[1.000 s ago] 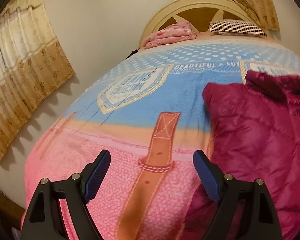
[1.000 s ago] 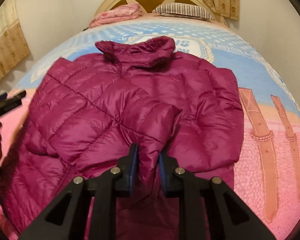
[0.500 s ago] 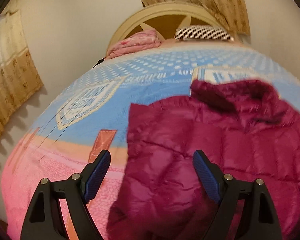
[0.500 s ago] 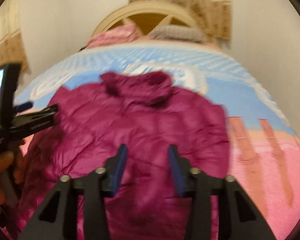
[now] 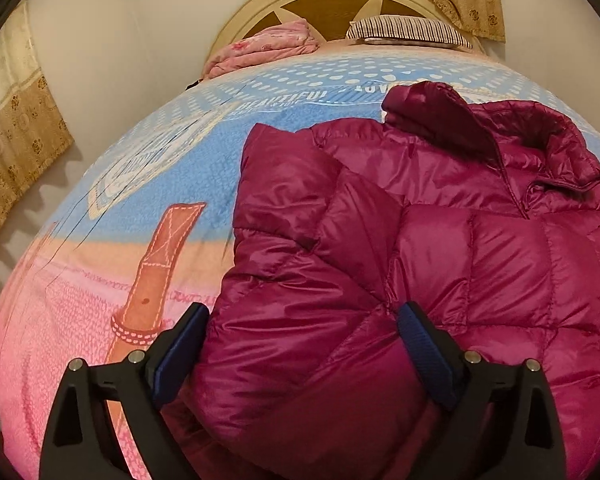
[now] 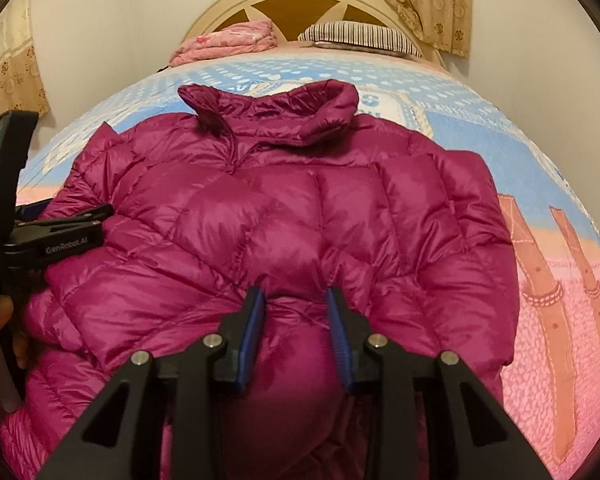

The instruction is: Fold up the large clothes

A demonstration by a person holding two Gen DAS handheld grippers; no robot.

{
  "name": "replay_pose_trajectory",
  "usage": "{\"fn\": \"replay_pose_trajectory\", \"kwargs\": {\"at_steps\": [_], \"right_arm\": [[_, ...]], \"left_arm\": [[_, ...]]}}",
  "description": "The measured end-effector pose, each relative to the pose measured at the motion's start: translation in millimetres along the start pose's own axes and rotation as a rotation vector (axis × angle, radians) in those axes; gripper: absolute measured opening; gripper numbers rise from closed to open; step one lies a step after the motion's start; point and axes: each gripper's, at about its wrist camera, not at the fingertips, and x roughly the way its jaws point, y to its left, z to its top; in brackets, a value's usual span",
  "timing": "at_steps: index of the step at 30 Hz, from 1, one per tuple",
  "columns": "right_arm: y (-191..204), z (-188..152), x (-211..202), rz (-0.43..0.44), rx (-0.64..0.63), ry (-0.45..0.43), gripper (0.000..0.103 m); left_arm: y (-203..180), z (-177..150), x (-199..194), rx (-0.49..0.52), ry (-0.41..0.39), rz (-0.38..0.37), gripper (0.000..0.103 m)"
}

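Tongs first: the left tongs (image 5: pixel 302 344) sit wide open at the bottom of the left wrist view, blue pads spread well apart, with a puffy fold of the magenta down jacket (image 5: pixel 420 248) bulging up between them. Nothing is pinched; I can't tell if the pads actually touch the fabric. The right tongs (image 6: pixel 296 336), bottom centre of the right wrist view, are partly open, a narrower gap than the left pair, and a hump of the jacket (image 6: pixel 292 208) fills that gap. The blue pads look right against the fabric but they aren't clamped on it.

The jacket lies spread on the bed (image 6: pixel 540 360), collar pointing toward the headboard (image 6: pixel 300 0) at the top of the frame and both sleeves folded in over the body. In the right wrist view the left tongs (image 6: pixel 100 216) poke in from the left edge over the jacket's side, a hand (image 6: pixel 0 320) holding the handle below.

Readable stuff: "GenRobot.AI" in white on the arm of that left gripper, and "BEAUTIFUL" plus part of "LOVE" printed on the blue part of the bedspread (image 5: pixel 120 240) in the upper middle of the left wrist view. A striped pillow (image 5: pixel 408 32) and a folded pink blanket (image 5: pixel 260 48) sit by the headboard.
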Motion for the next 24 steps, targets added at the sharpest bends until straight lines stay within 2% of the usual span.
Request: {"fn": "replay_pose_trajectory", "kwargs": {"at_steps": [8, 24], "right_arm": [[5, -2, 8, -0.041, -0.028, 0.01, 0.035], [12, -5, 9, -0.089, -0.066, 0.005, 0.035]], "left_arm": [[-6, -3, -2, 0.023, -0.011, 0.029, 0.096], [-5, -2, 1, 0.019, -0.002, 0.025, 0.098]]}}
